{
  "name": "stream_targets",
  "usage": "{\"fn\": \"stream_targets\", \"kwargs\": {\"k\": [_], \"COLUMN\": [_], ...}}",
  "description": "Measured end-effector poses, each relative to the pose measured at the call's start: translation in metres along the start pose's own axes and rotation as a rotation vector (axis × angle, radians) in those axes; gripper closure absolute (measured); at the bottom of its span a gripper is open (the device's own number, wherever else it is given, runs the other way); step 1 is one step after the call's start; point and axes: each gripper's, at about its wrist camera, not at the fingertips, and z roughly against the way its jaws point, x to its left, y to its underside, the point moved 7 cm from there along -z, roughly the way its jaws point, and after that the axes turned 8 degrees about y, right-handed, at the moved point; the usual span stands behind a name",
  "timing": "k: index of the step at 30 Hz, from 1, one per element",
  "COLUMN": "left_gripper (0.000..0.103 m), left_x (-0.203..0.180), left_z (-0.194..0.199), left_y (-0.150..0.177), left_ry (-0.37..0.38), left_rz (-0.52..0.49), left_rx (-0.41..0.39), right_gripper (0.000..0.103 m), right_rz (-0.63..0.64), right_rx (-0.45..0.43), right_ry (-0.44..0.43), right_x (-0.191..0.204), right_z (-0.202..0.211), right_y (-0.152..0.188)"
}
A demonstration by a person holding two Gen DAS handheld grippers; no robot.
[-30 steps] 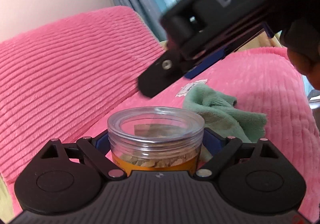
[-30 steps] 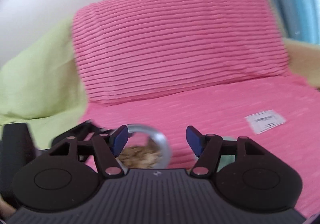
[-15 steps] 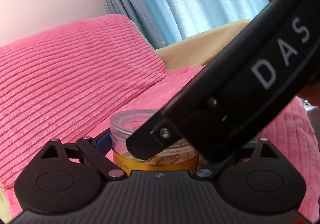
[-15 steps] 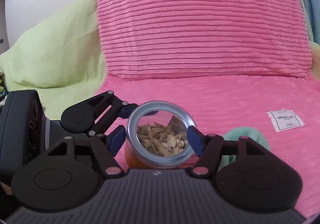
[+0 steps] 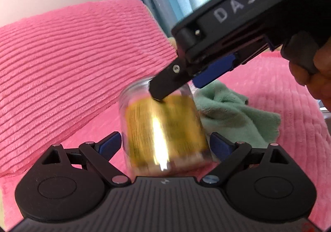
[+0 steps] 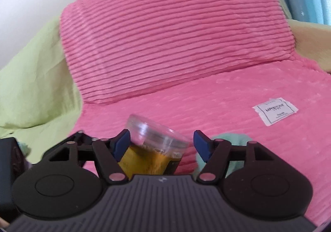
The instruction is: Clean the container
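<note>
Left wrist view: jar (image 5: pixel 163 128) at 12 o'clock, right between the pads, over the pink cushion (image 5: pixel 68 62)
Left claw (image 5: pixel 165 145): pads hug both sides; honestly can't tell if it's clamped
Right claw (image 6: pixel 163 143): spread wide, holding nothing, one fingertip on the jar's shoulder
Jar axis: near upright, top tipped toward 1 o'clock in the right wrist view
Count: 1 jar, 1 green cloth (image 5: pixel 233 116) at the jar's 2 o'clock, 2 claws

We see the jar (image 5: pixel 163 128) tilted between the left tongs (image 5: pixel 164 146), on the seat cushion (image 6: pixel 238 95). Cloth (image 5: pixel 233 116) lies just right of the jar and behind it. Right tongs (image 5: pixel 175 85) come in from upper right, tip at the jar's top. Back cushion (image 6: pixel 165 31) stands behind; tag (image 6: pixel 275 111) on the seat, far right.
</note>
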Motion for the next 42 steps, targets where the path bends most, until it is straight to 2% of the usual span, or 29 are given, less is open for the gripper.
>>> {"fn": "stream_targets", "kwargs": {"k": [6, 11, 16, 24, 29, 32, 34, 37, 39, 41, 42], "left_gripper": [0.010, 0.010, 0.010, 0.014, 0.016, 0.016, 0.016, 0.016, 0.016, 0.016, 0.016], "left_x": [0.004, 0.006, 0.009, 0.016, 0.026, 0.030, 0.032, 0.038, 0.043, 0.045, 0.045], "left_z": [-0.005, -0.008, -0.013, -0.029, -0.031, -0.027, -0.018, -0.003, 0.006, 0.011, 0.012], "left_y": [0.003, 0.002, -0.004, -0.004, -0.005, -0.005, -0.001, 0.007, 0.014, 0.019, 0.022], "left_ry": [-0.005, 0.023, 0.028, 0.038, 0.057, 0.063, 0.063, 0.066, 0.074, 0.079, 0.083], "left_rz": [0.034, 0.093, 0.203, 0.277, 0.283, 0.244, 0.209, 0.187, 0.185, 0.185, 0.184], "left_rx": [0.046, 0.095, 0.102, 0.087, 0.073, 0.076, 0.076, 0.069, 0.061, 0.061, 0.062], "right_gripper": [0.040, 0.040, 0.040, 0.040, 0.040, 0.040, 0.040, 0.041, 0.048, 0.067, 0.072], "right_rz": [-0.081, -0.149, -0.154, -0.150, -0.148, -0.147, -0.105, 0.010, 0.072, 0.087, 0.088], "right_rx": [-0.007, -0.013, -0.012, -0.009, -0.008, -0.007, 0.024, 0.075, 0.100, 0.119, 0.128], "right_ry": [0.018, 0.033, 0.058, 0.100, 0.127, 0.142, 0.171, 0.225, 0.247, 0.256, 0.260], "right_x": [-0.021, -0.039, -0.046, -0.055, -0.061, -0.065, -0.046, -0.039, -0.033, -0.030, -0.029], "right_z": [0.005, 0.008, 0.012, 0.019, 0.023, 0.026, -0.007, -0.008, -0.010, -0.012, -0.014], "right_y": [-0.004, -0.006, -0.006, -0.005, -0.005, -0.005, 0.006, 0.019, 0.026, 0.029, 0.030]}}
